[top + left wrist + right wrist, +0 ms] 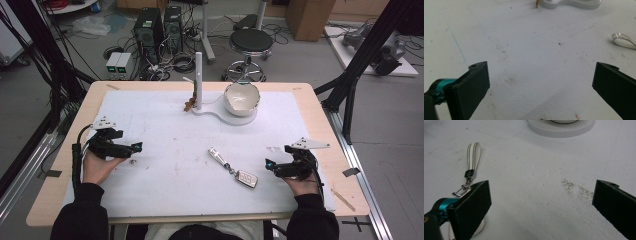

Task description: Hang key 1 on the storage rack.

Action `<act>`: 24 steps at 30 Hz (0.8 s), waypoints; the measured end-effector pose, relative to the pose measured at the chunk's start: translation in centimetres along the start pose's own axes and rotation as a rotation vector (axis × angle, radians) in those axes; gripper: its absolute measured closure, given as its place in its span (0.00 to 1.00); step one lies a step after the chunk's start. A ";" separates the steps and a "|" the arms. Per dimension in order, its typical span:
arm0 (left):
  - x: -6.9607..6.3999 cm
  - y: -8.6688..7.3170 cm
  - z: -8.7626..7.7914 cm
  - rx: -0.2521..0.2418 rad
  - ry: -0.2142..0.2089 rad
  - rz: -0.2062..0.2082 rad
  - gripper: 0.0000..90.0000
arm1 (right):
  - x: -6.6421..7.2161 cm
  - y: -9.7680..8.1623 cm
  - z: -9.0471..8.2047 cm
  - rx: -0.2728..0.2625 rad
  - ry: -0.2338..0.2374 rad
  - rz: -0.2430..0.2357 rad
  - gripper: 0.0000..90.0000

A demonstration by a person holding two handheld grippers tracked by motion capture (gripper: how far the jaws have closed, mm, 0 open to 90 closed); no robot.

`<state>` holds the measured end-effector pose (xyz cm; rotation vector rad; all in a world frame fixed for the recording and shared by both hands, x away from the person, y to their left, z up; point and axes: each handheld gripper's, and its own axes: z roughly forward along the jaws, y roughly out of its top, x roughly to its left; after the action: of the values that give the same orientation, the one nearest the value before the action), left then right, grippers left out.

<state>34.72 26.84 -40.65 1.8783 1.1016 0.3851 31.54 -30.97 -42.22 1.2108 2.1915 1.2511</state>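
A wooden table (320, 117) carries a white mat (165, 150); on it a key fob (235, 168) at five o'clock, white stand (220, 112) at twelve

Key fob (246, 178) at tabletop (165, 165) centre-front; bowl (242, 97) at 12 o'clock; left gripper (134, 148) at 9, right gripper (270, 165) at 3.

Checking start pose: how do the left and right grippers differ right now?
The left gripper sits at the table's left, well away from the key fob; the right gripper sits at the right, close beside it. In the right gripper view the strap runs behind one jaw; the left gripper view catches just the strap's end. Both are open, empty and low over the white mat.
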 end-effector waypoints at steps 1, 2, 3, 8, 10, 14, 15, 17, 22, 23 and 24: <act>0.0 -0.2 -0.1 -0.004 -0.001 0.003 0.02 | 0.0 0.0 0.0 0.001 0.000 -0.001 0.01; -0.1 -0.6 -0.2 -0.010 0.002 0.006 0.02 | 0.0 0.0 0.1 0.004 0.000 0.000 0.01; -0.1 -0.9 -0.4 -0.010 0.001 0.008 0.02 | 0.0 0.0 0.1 0.004 0.000 0.000 0.01; -0.3 -2.1 -1.2 -0.020 0.002 0.006 0.02 | -0.1 -0.1 0.1 0.007 -0.003 0.003 0.01; -0.1 -2.7 -1.5 -0.027 0.004 0.004 0.02 | -0.1 -0.1 0.1 0.007 -0.005 0.004 0.01; 0.0 -3.2 -1.8 -0.026 -0.001 -0.001 0.02 | -0.1 -0.1 0.1 0.009 -0.006 0.003 0.01; 0.0 -3.2 -1.8 -0.026 -0.001 -0.001 0.02 | -0.1 -0.1 0.1 0.009 -0.006 0.003 0.01; 0.0 -3.5 -2.0 -0.024 -0.003 -0.003 0.02 | -0.1 -0.1 0.1 0.008 -0.008 0.003 0.01; 0.1 -4.1 -2.7 -0.027 -0.008 -0.013 0.02 | -0.2 -0.2 0.1 0.008 -0.007 0.008 0.01; 0.2 -4.2 -2.9 -0.031 -0.009 -0.014 0.02 | -0.1 -0.2 0.1 0.007 -0.008 0.009 0.01; 0.3 -4.6 -3.2 -0.036 -0.011 -0.025 0.02 | -0.1 -0.2 0.1 0.007 -0.008 0.009 0.01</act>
<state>30.36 29.73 -42.65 1.8315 1.1025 0.3775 31.60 -31.06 -42.41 1.2279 2.1890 1.2415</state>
